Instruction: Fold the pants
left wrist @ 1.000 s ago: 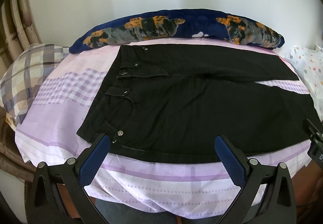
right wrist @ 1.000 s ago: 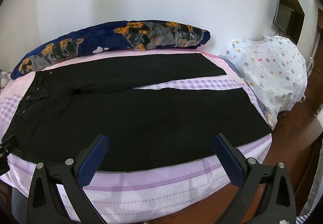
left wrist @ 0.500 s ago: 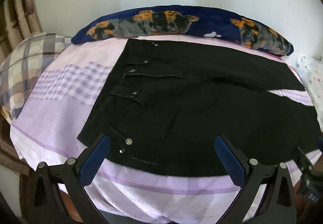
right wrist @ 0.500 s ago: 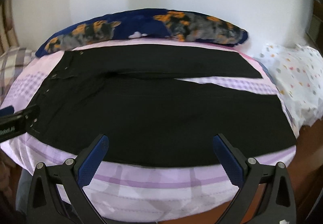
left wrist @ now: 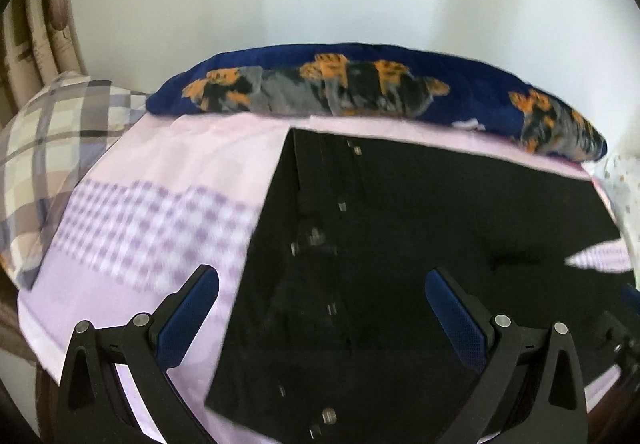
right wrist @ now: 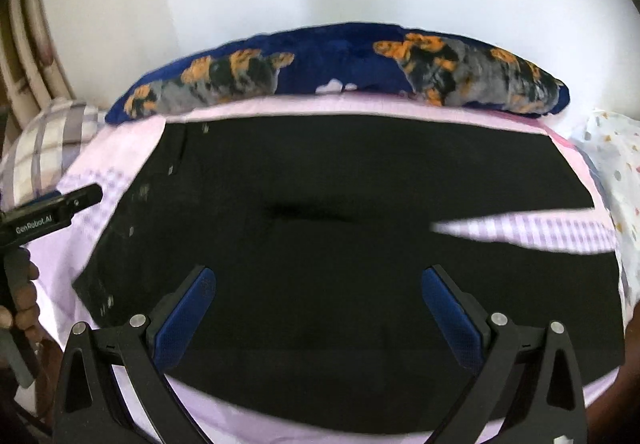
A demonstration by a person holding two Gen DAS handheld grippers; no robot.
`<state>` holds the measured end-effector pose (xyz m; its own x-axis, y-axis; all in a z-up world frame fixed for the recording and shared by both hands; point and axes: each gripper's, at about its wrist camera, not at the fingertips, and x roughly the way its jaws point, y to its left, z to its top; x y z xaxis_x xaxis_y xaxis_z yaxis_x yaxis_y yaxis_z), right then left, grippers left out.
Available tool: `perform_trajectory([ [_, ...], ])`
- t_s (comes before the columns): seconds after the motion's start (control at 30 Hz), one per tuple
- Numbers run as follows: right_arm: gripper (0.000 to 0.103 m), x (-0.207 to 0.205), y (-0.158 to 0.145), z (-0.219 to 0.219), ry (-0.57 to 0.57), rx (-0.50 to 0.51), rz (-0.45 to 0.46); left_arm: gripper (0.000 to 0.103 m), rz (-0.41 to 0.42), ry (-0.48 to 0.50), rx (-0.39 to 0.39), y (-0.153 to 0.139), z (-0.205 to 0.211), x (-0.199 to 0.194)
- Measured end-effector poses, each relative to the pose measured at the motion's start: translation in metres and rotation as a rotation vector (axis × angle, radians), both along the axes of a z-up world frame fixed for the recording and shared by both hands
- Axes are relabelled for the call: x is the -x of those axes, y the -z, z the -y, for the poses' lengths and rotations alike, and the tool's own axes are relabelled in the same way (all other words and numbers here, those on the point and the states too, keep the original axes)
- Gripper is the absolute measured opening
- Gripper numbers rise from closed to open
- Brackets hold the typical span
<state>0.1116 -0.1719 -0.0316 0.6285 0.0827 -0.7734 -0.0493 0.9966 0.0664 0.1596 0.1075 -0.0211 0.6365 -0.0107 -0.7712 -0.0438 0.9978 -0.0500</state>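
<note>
Black pants (left wrist: 420,244) lie flat on the lilac bedsheet (left wrist: 160,180), waistband to the left, legs spread to the right. My left gripper (left wrist: 322,308) is open and empty, hovering above the waistband's near part. My right gripper (right wrist: 318,308) is open and empty above the near leg of the pants (right wrist: 340,244). The left gripper's body (right wrist: 48,214) shows at the left edge of the right wrist view, held by a hand.
A long navy pillow with orange and grey print (left wrist: 380,84) lies along the wall behind the pants. A plaid pillow (left wrist: 52,140) is at the left. A white dotted cloth (right wrist: 612,156) is at the right. The bed's near edge is just below both grippers.
Both grippers have moved forward and closer over the pants; the left one now sits above the waistband, the right one has swung left above the near leg. Both stay open.
</note>
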Motion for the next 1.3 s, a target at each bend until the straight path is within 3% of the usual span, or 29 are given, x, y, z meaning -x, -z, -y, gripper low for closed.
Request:
perform_trajectory([
  [0.23, 0.102, -0.059, -0.021, 0.042, 0.053, -0.052, 0.002, 0.100, -0.040, 0.033, 0.153, 0.001, -0.038, -0.074],
  [0.43, 0.102, -0.107, -0.027, 0.075, 0.141, -0.117, -0.023, 0.076, -0.082, 0.063, 0.267, 0.013, -0.062, -0.129],
  [0.53, 0.102, -0.124, -0.025, 0.080, 0.155, -0.182, -0.025, 0.060, -0.130, 0.074, 0.377, 0.026, -0.074, -0.154],
  [0.67, 0.102, -0.143, -0.014, 0.071, 0.137, -0.192, -0.041, 0.043, -0.199, 0.061, 0.506, 0.053, -0.089, -0.183],
  [0.97, 0.102, -0.177, 0.017, 0.048, 0.093, -0.173, -0.103, 0.042, -0.279, 0.045, 0.618, 0.101, -0.103, -0.226],
  [1.23, 0.102, -0.198, 0.034, 0.046, 0.103, -0.178, -0.130, 0.040, -0.285, 0.145, 0.692, 0.106, -0.088, -0.250],
  [1.3, 0.102, -0.201, 0.037, 0.047, 0.104, -0.176, -0.136, 0.037, -0.278, 0.163, 0.673, 0.105, -0.083, -0.251],
])
